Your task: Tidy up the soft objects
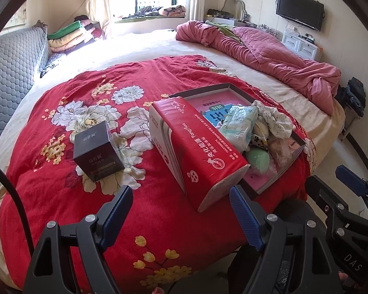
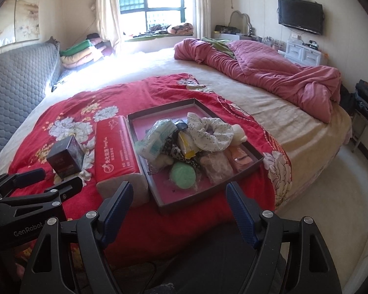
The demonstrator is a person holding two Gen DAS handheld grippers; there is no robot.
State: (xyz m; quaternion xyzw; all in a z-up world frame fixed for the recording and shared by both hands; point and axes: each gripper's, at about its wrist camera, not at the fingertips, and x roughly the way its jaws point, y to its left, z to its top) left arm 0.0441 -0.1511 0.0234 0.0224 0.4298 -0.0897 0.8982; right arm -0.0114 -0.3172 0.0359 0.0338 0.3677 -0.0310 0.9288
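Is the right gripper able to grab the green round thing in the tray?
Probably yes: the right gripper is open, and the green round thing lies uncovered near the tray's front edge.

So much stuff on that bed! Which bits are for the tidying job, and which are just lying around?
For the job:
- tray of soft bits
- floral scrunchie
- green sponge
- wipes packet
- red tissue pack
- left claw and right claw, both open

Just lying about:
- dark box
- pink quilt
- television
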